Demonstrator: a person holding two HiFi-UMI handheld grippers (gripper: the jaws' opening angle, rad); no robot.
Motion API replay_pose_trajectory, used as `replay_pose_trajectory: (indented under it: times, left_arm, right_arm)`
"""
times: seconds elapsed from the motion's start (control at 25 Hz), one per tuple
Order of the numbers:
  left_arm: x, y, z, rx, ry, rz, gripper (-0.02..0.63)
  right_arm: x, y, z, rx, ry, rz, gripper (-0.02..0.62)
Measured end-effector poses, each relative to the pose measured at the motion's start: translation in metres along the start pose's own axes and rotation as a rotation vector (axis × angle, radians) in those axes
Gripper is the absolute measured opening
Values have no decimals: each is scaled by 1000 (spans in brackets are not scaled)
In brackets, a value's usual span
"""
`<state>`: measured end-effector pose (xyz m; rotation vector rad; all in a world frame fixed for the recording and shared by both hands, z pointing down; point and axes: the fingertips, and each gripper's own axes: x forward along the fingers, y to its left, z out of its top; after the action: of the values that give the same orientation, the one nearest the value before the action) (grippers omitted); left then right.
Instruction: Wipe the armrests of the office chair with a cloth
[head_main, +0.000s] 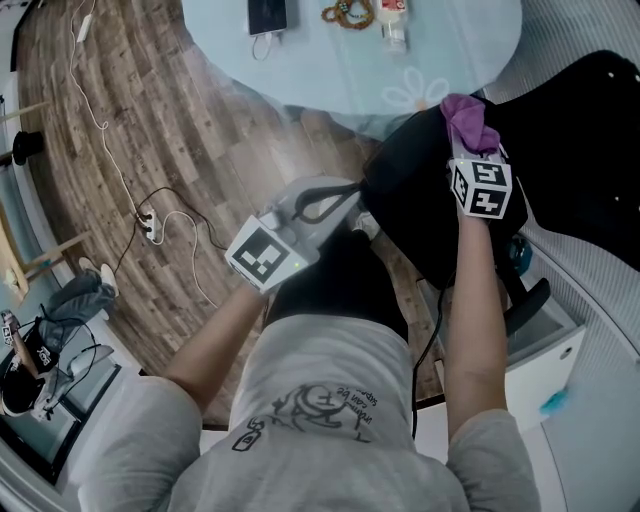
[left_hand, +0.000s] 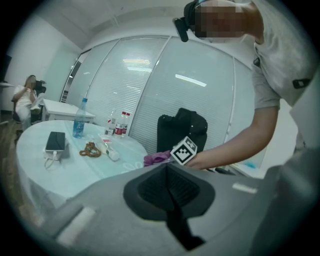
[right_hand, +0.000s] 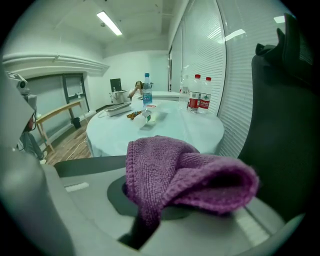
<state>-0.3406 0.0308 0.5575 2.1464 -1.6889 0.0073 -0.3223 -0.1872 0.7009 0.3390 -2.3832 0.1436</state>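
You had the purple cloth (right_hand: 175, 175) clamped in your right claw (head_main: 470, 148). Most of it was bunched and folded forward over the claw's tip, so the grip looked sound, but the wiping face was a loose lump rather than a flat pad. That claw was up by the top of the black office chair (head_main: 420, 200), near the edge of the round bench (head_main: 330, 70). I could not tell whether the cloth was touching the chair's black surface or just above it. Your left claw (left_hand: 169, 180) was closed on nothing, held above the wooden floor (head_main: 150, 120) just beside the chair's left edge.

By my reading you were at the approach, with no armrest under the cloth yet. The dark bar (head_main: 527, 302) low on the chair's right side looked like an armrest, though your forearm (head_main: 478, 300) partly hid it.

To wipe well, you needed to bring the cloth down onto that bar with the folded bulk underneath, so that fabric and not the hard claw met the surface. From there, one steady stroke along its length with light downward pressure would have served. The chair probably rolls or swivels, so the free left claw was well placed to brace the back while you pressed. You also wanted your elbow clear of the bench edge, where a phone (head_main: 267, 15) and bottles (right_hand: 199, 100) sat.
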Motion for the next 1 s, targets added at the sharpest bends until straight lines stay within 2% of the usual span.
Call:
replay_pose_trajectory:
  times: [0.32, 0.52, 0.76, 1.0]
  left_arm:
    - [-5, 8, 1, 10, -7, 30, 2]
    - [-4, 7, 2, 11, -7, 36, 2]
    - [-1, 2, 1, 12, -12, 28, 2]
    - [1, 1, 1, 12, -11, 25, 2]
  right_arm:
    - [-12, 30, -6, -84, 5, 49, 29]
    - [-26, 74, -14, -132, -5, 119, 28]
    - [-44, 123, -24, -109, -39, 185, 27]
    - [-58, 175, -34, -199, -31, 273, 26]
